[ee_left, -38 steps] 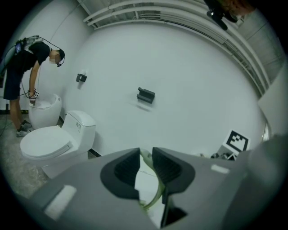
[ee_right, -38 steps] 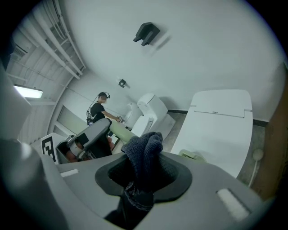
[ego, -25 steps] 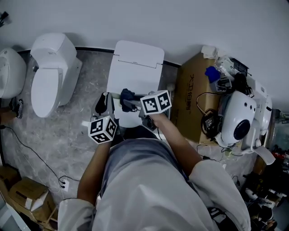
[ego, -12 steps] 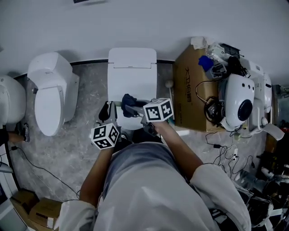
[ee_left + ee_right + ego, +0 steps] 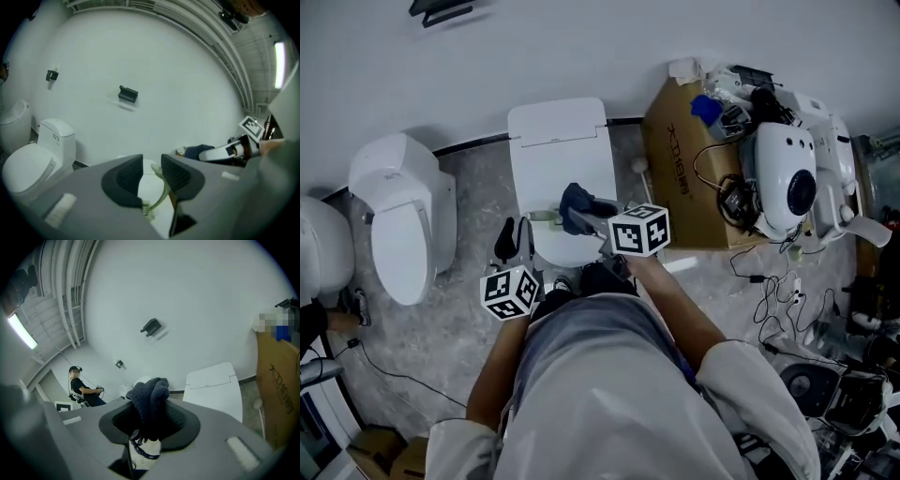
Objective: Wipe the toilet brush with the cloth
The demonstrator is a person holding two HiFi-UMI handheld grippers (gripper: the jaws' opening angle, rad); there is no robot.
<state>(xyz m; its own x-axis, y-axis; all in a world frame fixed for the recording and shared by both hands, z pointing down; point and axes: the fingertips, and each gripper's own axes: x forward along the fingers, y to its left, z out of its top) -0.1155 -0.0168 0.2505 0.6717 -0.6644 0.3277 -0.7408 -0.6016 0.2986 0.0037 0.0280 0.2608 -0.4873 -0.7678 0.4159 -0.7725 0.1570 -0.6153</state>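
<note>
Left gripper [image 5: 151, 172] clamped on pale green toilet brush handle [image 5: 161, 193]. Right gripper [image 5: 150, 423] pinching bunched-up dark blue cloth [image 5: 151, 401], both over closed white toilet [image 5: 558, 141].

Head view swung: middle toilet [image 5: 558, 141] & cardboard box [image 5: 675, 187] slid twd 9-10 o'clock in frame, and a dark wall fixture [image 5: 441, 9] is newly in at 11 o'clock. R gripper [image 5: 586, 216] w/ cloth [image 5: 577, 199] went twd 3 o'clock, from toilet's left half to right half, baring more toilet brush [image 5: 546, 216] handle. L gripper [image 5: 511, 236] dropped twd 7 o'clock; grippers now further apart.
</note>
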